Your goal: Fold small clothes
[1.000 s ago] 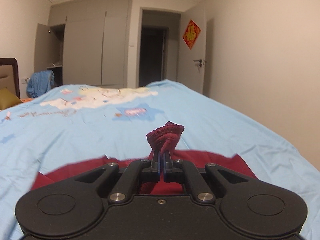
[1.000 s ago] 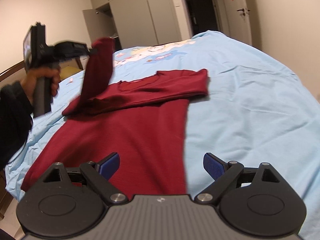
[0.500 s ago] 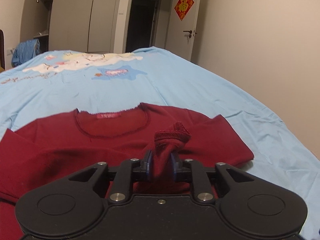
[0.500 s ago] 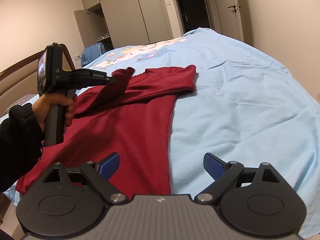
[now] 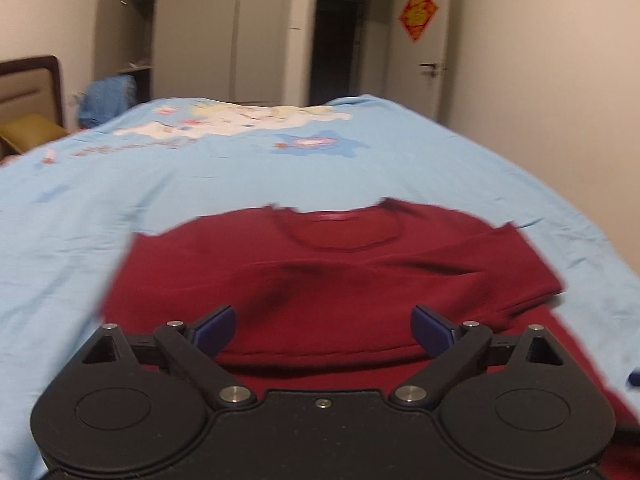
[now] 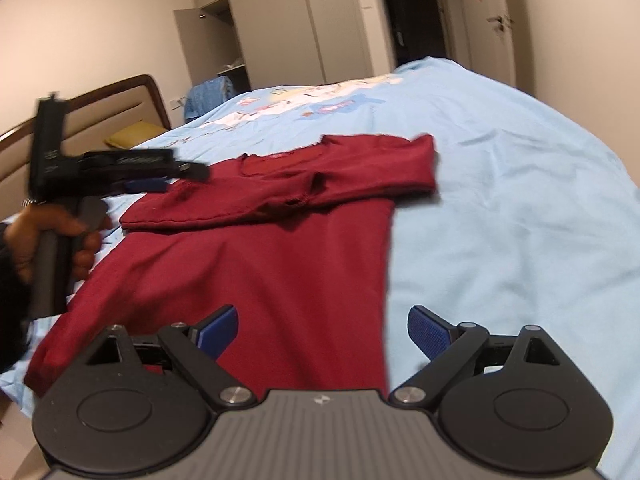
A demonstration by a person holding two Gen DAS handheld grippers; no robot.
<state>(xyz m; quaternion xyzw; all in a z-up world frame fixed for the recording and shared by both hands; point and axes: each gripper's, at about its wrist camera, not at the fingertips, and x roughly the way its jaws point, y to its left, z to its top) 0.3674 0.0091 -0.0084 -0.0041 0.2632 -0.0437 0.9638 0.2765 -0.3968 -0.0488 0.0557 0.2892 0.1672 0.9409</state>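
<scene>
Left wrist view first: the left tongs (image 5: 323, 326) stand wide apart, blue pads (image 5: 214, 326) splayed and nothing between them. Just ahead lies the dark red sweater (image 5: 332, 276), spread on the light blue bedsheet (image 5: 160, 184). Its round neckline (image 5: 340, 232) faces away from the camera, a red label showing inside. A sleeve is folded across the chest, making a thick band with a straight lower edge close to the pads, and the fold bunches up at the right shoulder. The picture is a bit blurred, so the knit texture is hard to make out.

Over to the right wrist view: the right tongs (image 6: 322, 330) gape open too, holding nothing, poised over the lower part of the sweater (image 6: 280, 264). Here the body runs long and flat toward the camera, its right edge straight against the sheet (image 6: 500, 220). Both sleeves lie folded across the chest below the collar, their cuffs meeting near the middle. At the left, a hand (image 6: 52, 236) grips the handle of the other tool, its tongs (image 6: 176, 178) held just above the sweater's left shoulder, near the sleeve fold. Beyond the bed, a wooden headboard (image 6: 100, 108).
</scene>
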